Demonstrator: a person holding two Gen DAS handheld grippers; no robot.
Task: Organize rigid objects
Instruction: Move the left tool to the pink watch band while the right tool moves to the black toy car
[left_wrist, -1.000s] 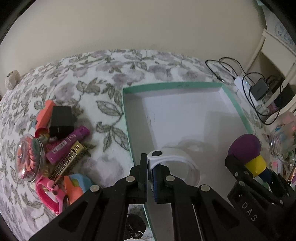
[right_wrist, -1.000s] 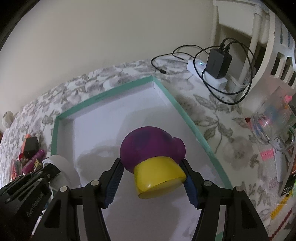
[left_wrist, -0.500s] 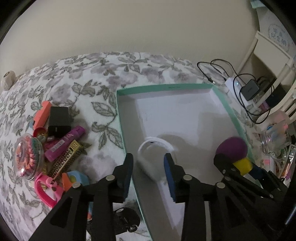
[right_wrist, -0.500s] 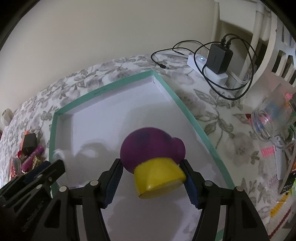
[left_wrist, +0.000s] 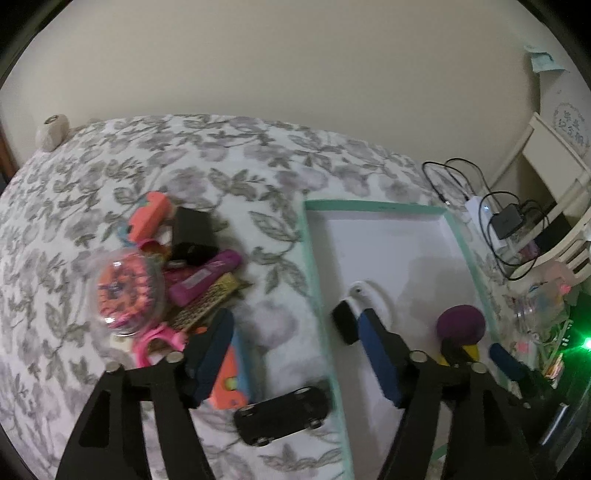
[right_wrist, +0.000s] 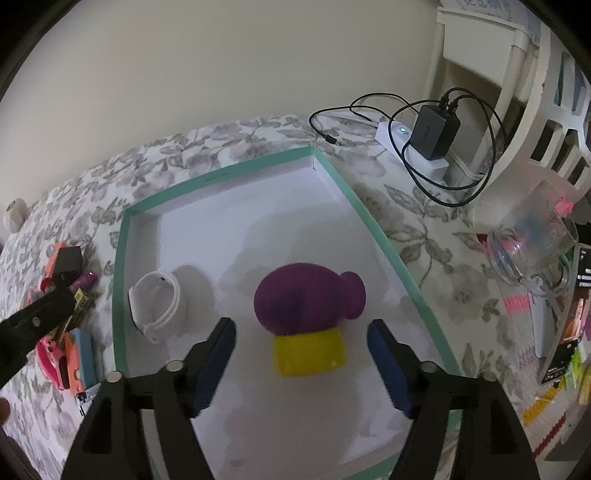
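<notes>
Right claw (right_wrist: 301, 363) has just spread, releasing the purple toy (right_wrist: 301, 301) in the tray (right_wrist: 120, 258); left claw (left_wrist: 295, 354), also just spread and empty, should next fetch from the pile (left_wrist: 173, 273)

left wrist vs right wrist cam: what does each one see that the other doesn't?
Left wrist only: the black toy car on the cloth beside the box, and the clear dome of orange pieces.
Right wrist only: the black charger seen up close, and the strip of packets at the right edge.
Both: the teal-rimmed box, the white band and the purple and yellow toy lying in it.
</notes>
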